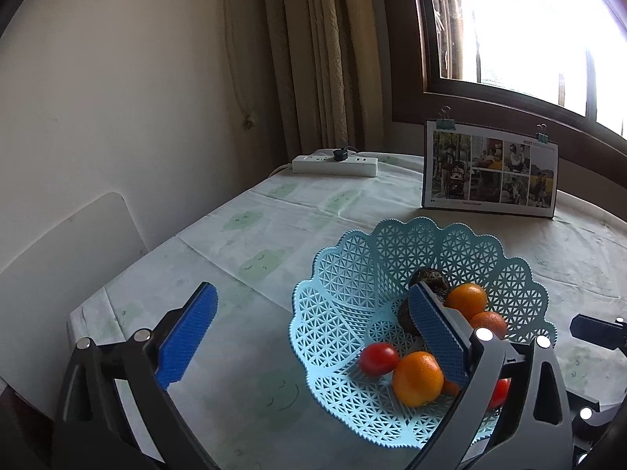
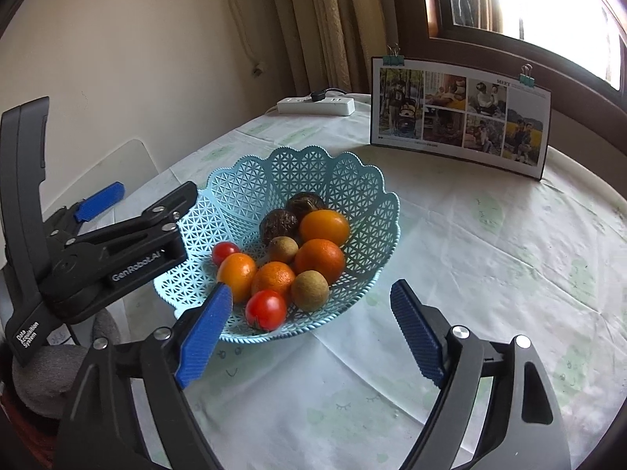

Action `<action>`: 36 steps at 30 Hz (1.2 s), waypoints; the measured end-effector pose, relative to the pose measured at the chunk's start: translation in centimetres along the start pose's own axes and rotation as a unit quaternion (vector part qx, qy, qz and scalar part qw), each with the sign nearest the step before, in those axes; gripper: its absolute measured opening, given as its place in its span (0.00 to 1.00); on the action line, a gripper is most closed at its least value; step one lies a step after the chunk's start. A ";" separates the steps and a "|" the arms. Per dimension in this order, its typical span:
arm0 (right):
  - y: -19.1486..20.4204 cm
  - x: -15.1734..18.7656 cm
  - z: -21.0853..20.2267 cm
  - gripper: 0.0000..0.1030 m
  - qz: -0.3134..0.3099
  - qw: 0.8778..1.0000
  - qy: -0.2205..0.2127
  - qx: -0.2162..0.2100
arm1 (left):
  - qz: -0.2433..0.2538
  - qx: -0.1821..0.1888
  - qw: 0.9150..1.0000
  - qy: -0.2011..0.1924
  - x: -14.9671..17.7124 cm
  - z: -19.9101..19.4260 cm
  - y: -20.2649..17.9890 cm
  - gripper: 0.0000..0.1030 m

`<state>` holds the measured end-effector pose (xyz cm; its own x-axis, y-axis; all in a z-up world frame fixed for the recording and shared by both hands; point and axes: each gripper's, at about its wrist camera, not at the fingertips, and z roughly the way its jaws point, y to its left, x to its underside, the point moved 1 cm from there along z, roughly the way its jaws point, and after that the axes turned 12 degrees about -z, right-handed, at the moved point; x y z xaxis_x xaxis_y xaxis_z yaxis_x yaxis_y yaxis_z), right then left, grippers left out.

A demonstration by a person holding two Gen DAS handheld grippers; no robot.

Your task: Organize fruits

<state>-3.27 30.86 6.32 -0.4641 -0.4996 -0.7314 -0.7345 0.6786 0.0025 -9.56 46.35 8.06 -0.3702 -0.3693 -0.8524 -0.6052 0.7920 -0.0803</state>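
A light-blue lattice basket (image 2: 345, 180) (image 1: 345, 270) stands on the table and holds several fruits: oranges (image 2: 319, 260) (image 1: 417, 378), small red tomatoes (image 2: 265, 309) (image 1: 378, 358), two dark wrinkled fruits (image 2: 280, 225) and brownish round fruits (image 2: 309, 290). My left gripper (image 1: 309, 333) is open, its right finger over the basket's bowl, its left finger over bare cloth. My right gripper (image 2: 313, 329) is open just in front of the basket's near rim, nothing between its fingers. The left gripper's body (image 2: 117, 258) shows at the basket's left side.
A photo calendar card (image 2: 460, 115) (image 1: 490, 170) with binder clips stands behind the basket. A white power strip (image 2: 315, 105) (image 1: 335, 164) lies at the table's far edge by the curtain. A white chair back (image 1: 66, 246) is left of the table. A window is at upper right.
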 end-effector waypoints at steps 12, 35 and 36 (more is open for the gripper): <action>0.2 0.3 -0.9 0.95 -0.036 0.997 -0.017 0.070 | 0.029 -0.049 0.998 -0.036 0.6 -1.9 0.5 0.97; 1.5 0.7 -0.6 0.95 -0.076 0.993 -0.009 0.088 | 0.082 -0.095 0.990 -0.057 2.2 -2.8 0.8 0.97; 1.6 0.7 -0.6 0.95 -0.077 0.993 -0.008 0.087 | 0.083 -0.094 0.990 -0.056 2.2 -2.8 0.8 0.97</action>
<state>-5.07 31.25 6.23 -0.3441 -0.5963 -0.7253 -0.6984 0.6788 -0.2268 -12.87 44.79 7.54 -0.4011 -0.1765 -0.8989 -0.6671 0.7287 0.1546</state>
